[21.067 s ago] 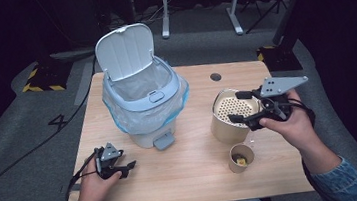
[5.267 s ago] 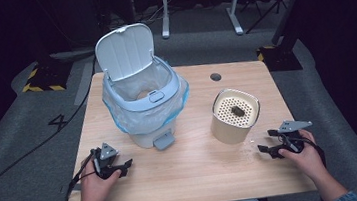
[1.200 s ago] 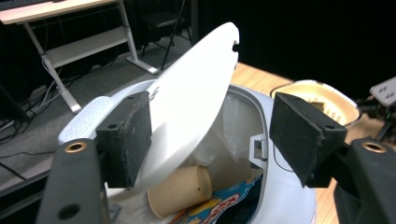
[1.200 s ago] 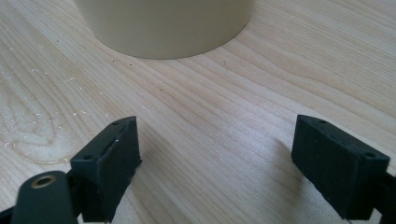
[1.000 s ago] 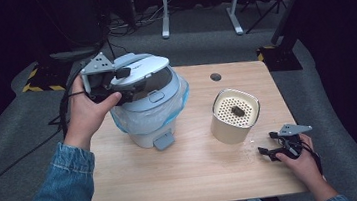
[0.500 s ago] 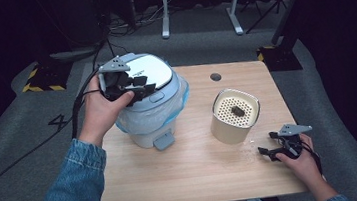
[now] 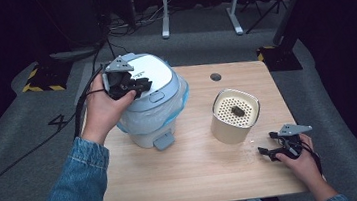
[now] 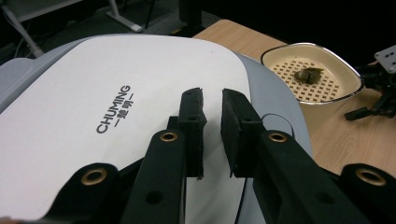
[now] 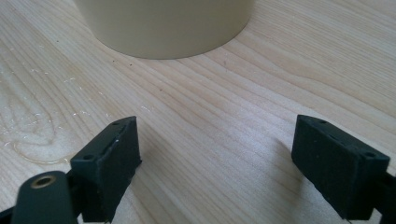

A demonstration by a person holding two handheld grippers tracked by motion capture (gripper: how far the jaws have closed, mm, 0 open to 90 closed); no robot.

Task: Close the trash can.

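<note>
Left gripper (image 8: 212, 100) fingers, just closing, nearly together over the bin lid (image 8: 116, 107), empty; right gripper (image 9: 215, 154) fingers wide apart.

Bin (image 7: 151, 118), strainer pot (image 7: 233, 117) on table (image 7: 199, 173)

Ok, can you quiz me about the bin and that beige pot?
1. True or false: the white lid of the pale blue plastic pedal bin is shut.
2. What lies on the beige round container's holey top? A) a spoon B) a small dark scrap C) nothing
3. Which gripper rests on the light wooden table, fingers wide apart?
Key: 1 true; 2 B; 3 the right gripper.
</note>
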